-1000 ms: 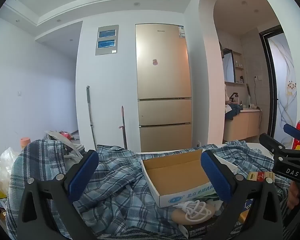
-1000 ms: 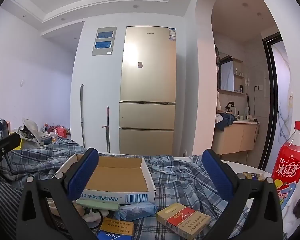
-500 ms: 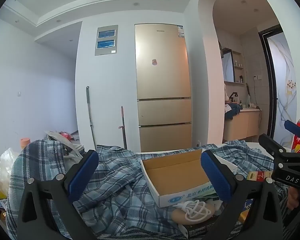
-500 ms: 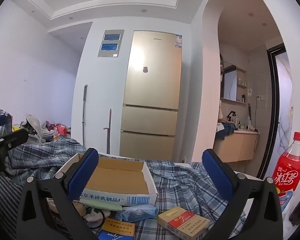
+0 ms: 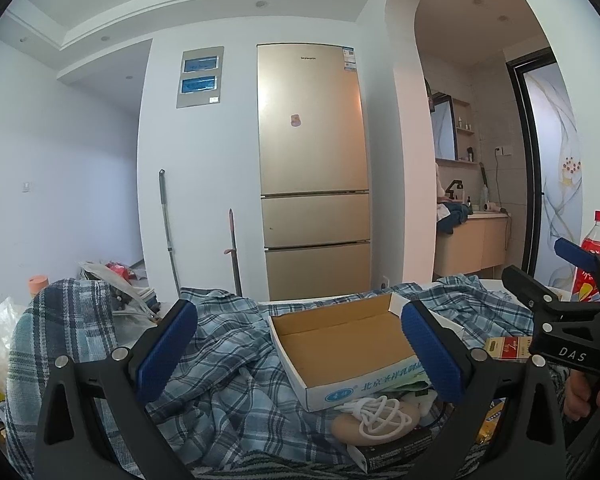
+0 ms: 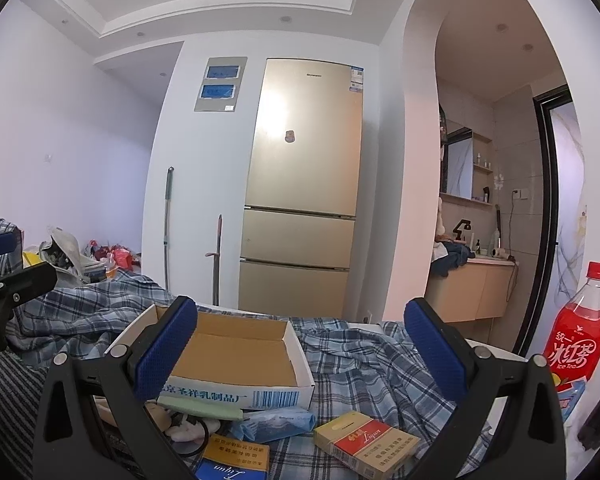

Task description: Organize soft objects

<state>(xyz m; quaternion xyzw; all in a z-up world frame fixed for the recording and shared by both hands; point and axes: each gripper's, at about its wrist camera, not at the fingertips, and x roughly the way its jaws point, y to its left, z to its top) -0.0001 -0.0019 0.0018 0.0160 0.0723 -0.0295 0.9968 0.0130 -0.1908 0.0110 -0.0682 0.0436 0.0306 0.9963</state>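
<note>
both tongs gaped wide, holding nothing. plaid shirt (image 5: 228,360) lay crumpled on the table, spreading left-right under the cardboard box (image 5: 340,344); left tongs (image 5: 300,354) sat nearer its bulk than right tongs (image 6: 300,354).

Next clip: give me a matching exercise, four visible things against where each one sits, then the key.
Things:
1. cardboard box
2. ice tea bottle
3. red cigarette pack
4. white cord

Places:
A. far right of the right wrist view, upright
B. coiled on a tan object just below the box
C. open and empty, on the plaid shirt
D. lying flat, nearer the camera than the box

Pairs: 1-C, 2-A, 3-D, 4-B
</note>
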